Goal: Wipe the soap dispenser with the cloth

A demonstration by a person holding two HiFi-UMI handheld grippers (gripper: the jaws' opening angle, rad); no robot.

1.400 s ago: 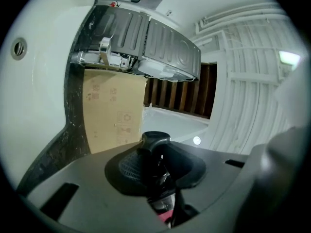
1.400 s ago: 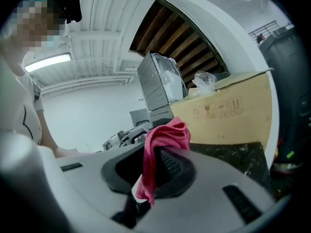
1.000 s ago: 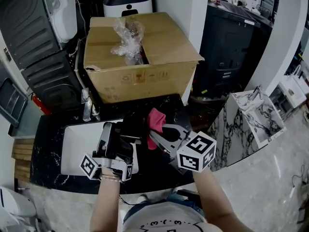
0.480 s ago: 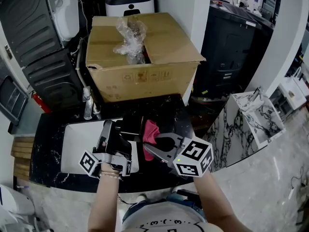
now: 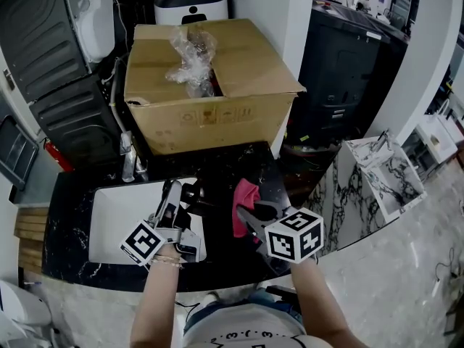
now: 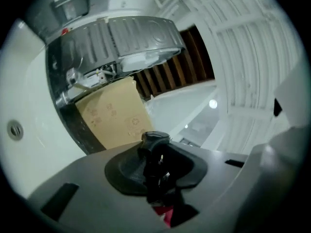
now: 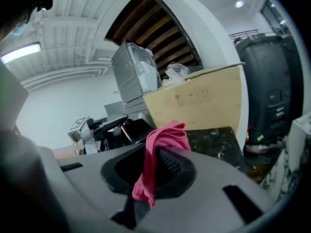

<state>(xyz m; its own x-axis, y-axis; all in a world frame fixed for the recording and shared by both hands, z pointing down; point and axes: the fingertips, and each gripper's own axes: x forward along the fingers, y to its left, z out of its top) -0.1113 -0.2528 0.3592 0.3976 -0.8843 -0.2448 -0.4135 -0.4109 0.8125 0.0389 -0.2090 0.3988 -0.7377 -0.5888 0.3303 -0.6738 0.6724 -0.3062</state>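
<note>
The soap dispenser (image 6: pixel 155 159), dark with a knobbed top, is sitting just left of centre in the head view, over the right edge of the white sink (image 5: pixel 116 209). The left tool (image 5: pixel 176 194) is clamping it between partly closed jaws, apparently lifting it so its sides are reachable. Just to its right, apart from it, the pink cloth (image 7: pixel 165 137) is hanging from the right tool (image 7: pixel 148 174), which is pinching one fold and leaving loose fabric free to wipe with. Contact is judged not yet made. The dark tabletop (image 5: pixel 239 162) and a cardboard box (image 5: pixel 217 71) are lying beyond, toward the upper centre.
</note>
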